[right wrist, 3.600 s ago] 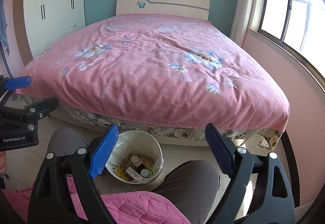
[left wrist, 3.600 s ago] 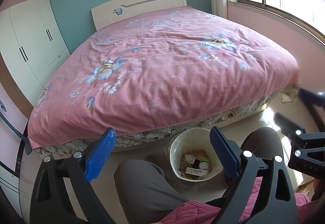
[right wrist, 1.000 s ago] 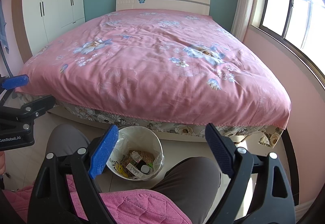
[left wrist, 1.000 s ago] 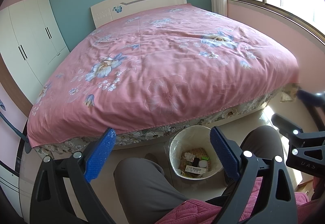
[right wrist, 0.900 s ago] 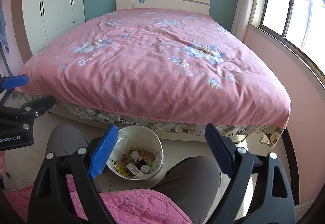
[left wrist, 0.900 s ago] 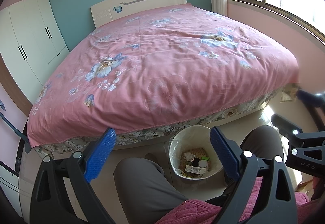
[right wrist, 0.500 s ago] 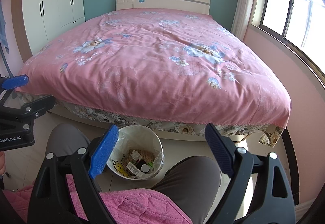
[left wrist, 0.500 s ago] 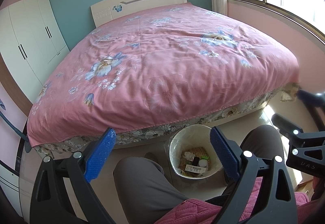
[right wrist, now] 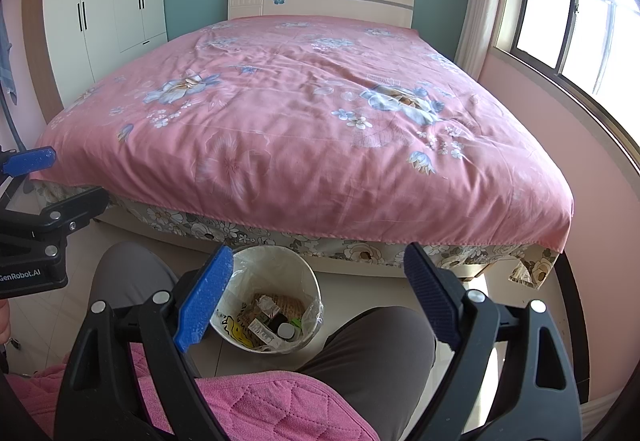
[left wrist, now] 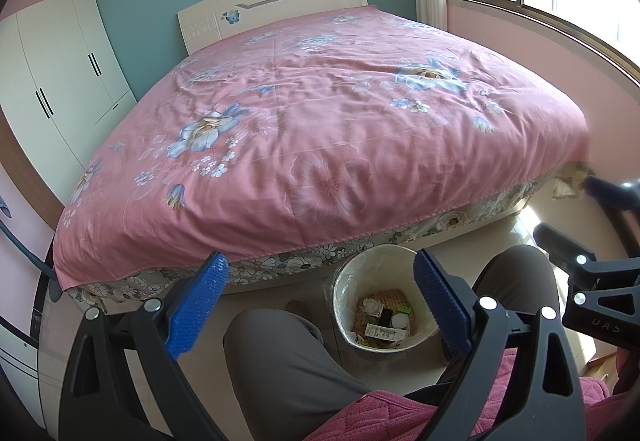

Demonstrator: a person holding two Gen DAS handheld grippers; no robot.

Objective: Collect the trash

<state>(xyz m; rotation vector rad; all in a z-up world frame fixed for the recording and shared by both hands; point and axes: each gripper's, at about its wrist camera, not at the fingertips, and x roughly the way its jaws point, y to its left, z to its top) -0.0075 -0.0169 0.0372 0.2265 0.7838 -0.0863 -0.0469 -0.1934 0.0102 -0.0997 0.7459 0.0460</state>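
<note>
Bin (left wrist: 370, 265) stands on the floor (right wrist: 352, 283) at the foot of the bed (left wrist: 320, 129), between the person's knees (left wrist: 288, 357). Trash (left wrist: 384, 317) lies inside the bin: wrappers, a small bottle, paper. Left tool (left wrist: 320, 305) above the bin, jaws apart, empty. Right tool (right wrist: 316, 293) above the bin, jaws apart, empty.

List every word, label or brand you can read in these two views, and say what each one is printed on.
"GenRobot.AI": white print on the black body of the left gripper, seen from the right wrist view.
"DAS": faint letters on the black body of the right gripper, seen from the left wrist view; possibly part of a longer word.
Labels on the packets in the trash bin: too small to read.
</note>
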